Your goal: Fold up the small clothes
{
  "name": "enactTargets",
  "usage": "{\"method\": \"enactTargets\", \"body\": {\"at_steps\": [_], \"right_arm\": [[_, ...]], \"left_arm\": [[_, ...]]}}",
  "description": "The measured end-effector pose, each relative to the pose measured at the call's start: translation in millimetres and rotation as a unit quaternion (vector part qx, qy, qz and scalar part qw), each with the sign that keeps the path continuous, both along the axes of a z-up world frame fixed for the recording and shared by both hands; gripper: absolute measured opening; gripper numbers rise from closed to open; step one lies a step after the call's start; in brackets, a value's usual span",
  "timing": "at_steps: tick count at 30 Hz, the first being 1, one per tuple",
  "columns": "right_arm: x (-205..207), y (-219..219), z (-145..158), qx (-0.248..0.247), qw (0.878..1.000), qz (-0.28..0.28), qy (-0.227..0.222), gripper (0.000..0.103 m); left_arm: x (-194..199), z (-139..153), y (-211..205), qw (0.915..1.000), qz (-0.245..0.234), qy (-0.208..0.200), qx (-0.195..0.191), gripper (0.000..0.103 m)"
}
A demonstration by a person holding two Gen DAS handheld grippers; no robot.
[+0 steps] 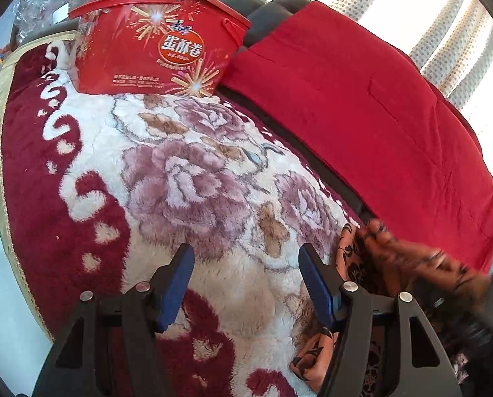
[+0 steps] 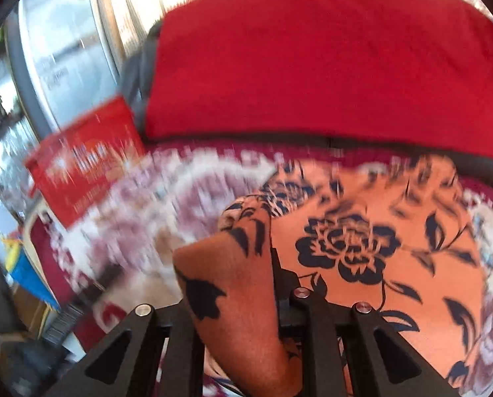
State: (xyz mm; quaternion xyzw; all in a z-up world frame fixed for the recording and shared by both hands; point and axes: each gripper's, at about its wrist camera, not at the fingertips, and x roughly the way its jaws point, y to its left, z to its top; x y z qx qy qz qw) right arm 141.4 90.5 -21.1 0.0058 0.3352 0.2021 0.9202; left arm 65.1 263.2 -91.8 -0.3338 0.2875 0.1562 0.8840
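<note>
An orange garment with a black flower print [image 2: 362,248] lies on a plush red-and-white floral blanket [image 1: 186,178]. My right gripper [image 2: 246,264] is shut on a raised fold of the garment [image 2: 226,284], which drapes over and hides its fingertips. The right wrist view is blurred by motion. In the left wrist view the garment [image 1: 355,258] shows at the lower right, blurred. My left gripper [image 1: 246,284] is open and empty, its blue-padded fingers [image 1: 177,284] hovering over the blanket just left of the garment.
A red egg-roll box with a handle [image 1: 153,39] stands on the far end of the blanket. A red cushion [image 1: 378,125] lies along the right side. Curtains and bright windows are behind. A blue and yellow object [image 2: 21,264] is off the left edge.
</note>
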Motion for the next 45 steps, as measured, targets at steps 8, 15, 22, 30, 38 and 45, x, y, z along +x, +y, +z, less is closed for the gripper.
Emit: {"method": "enactTargets", "body": {"at_steps": [8,15,22,30,38,45], "right_arm": [[-5,20,-65,-0.090,0.995,0.039,0.033,0.022],[-29,-1,-58,-0.050,0.994,0.074,0.058,0.073],[-77,-43,-51,0.002,0.995,0.083,0.057,0.073],[-104,-143,-25,0.091,0.994,0.019,0.053,0.074],[-77,-236,-23,0.212,0.970,-0.065,0.096,0.087],[-6,-250,-55,0.307,0.930,-0.068,0.192,0.087]], "left_arm": [[-1,-1,-2,0.9999,-0.007,-0.002,0.010,0.066],[1,7,-13,0.9974,-0.064,-0.033,-0.004,0.066],[10,7,-38,0.9833,-0.175,-0.036,-0.036,0.067],[14,-20,-39,0.9834,-0.150,0.102,-0.001,0.027],[-15,49,-76,0.9809,-0.158,-0.078,0.083,0.080],[49,-13,-106,0.9672,-0.223,0.117,0.036,0.059]]}}
